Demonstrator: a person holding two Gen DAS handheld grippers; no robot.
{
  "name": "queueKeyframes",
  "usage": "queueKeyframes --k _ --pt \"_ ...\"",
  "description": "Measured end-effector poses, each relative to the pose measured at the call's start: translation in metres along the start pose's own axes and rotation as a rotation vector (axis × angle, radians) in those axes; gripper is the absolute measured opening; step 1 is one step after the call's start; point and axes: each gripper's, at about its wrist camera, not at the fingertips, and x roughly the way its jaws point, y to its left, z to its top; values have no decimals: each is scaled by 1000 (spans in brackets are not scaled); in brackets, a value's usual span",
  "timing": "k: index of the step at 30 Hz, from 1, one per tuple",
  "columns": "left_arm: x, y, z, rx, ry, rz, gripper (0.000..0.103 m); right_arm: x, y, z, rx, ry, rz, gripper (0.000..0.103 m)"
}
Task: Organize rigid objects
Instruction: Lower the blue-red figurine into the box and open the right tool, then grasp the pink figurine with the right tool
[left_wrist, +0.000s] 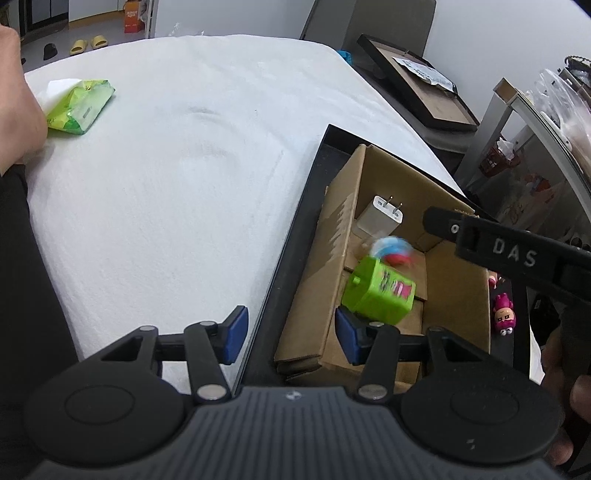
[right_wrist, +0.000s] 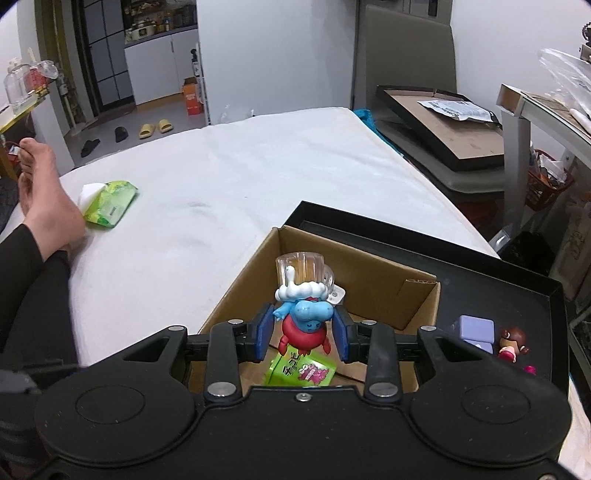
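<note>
Fingers (right_wrist: 267, 334) of the right gripper (right_wrist: 303, 334) stand slightly apart, pads clear of the blue-and-red toy figure (right_wrist: 306, 319) between them, over the cardboard box (right_wrist: 369, 280). Below sits a green cube (right_wrist: 301, 371); beyond, a glass mug (right_wrist: 301, 267). Left gripper (left_wrist: 291, 336) hangs half-open, empty, astride the tray rim (left_wrist: 291, 236). Best let the figure drop free before lifting away.

A cardboard box (left_wrist: 388, 258) in a black tray (left_wrist: 295, 236) holds a white charger (left_wrist: 380, 219) and a green block (left_wrist: 376, 291); the left gripper (left_wrist: 290, 336) hovers with jaws apart.
</note>
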Motion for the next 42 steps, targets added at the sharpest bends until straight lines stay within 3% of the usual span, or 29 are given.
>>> queueKeyframes --k 1,3,7,14,25,42 --pt "0 -1 0 1 -2 3 49 -1 -2 0 7 -9 -7 52" --pt "0 -2 -1 -2 -7 11 46 -4 -7 -2 25 -22 -14 55" --pt "0 -5 -2 0 -12 17 40 -7 -25 -8 64 -14 -30 55" --pt "-1 -15 -3 23 -19 16 19 -14 -61 -21 128 -5 -67 56" --pt "2 -40 -3 129 -28 114 21 -20 -113 -44 217 5 -113 58" --pt "8 -61 4 155 -19 144 29 0 -192 -80 329 55 -230 62"
